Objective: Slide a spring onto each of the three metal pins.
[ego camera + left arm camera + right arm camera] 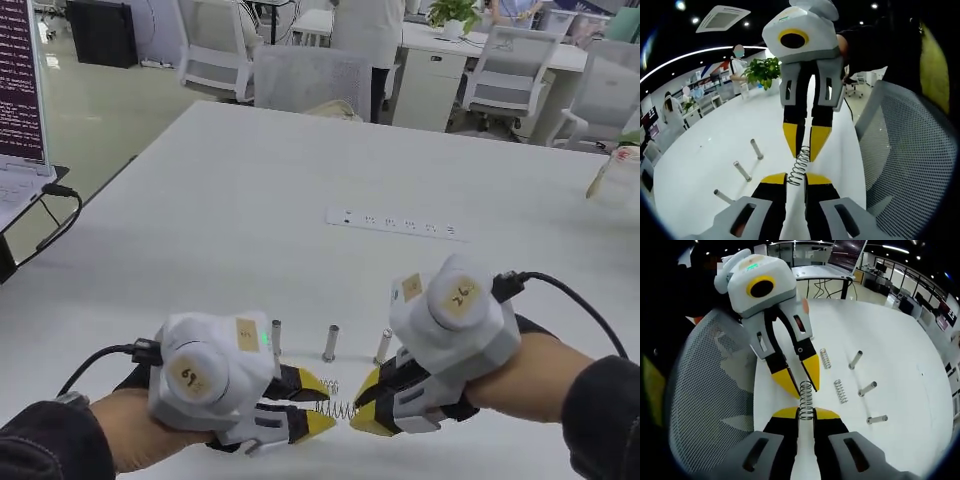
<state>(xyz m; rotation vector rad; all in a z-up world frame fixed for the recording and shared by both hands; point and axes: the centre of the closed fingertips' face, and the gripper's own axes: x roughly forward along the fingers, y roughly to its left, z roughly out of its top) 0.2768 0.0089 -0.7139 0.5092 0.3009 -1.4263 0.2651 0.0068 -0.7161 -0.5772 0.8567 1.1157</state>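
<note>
The right gripper (806, 414) clamps one end of a small coiled steel spring (806, 399). The left gripper (801, 385) has its jaws narrow round the other end, can't tell if it's pinching. Spring's long axis runs gripper to gripper, w/ 3 upright silver metal pins (330, 342) just behind on the white table (250, 200). 2 spare springs (840, 390) lie nearby.

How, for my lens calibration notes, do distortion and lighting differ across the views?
Head view: table edges straight, light soft and even. Left gripper view: fisheye curves the table, ceiling light strip blows out, spring sharp. Right gripper view: same bulge, mesh chair warped.
</note>
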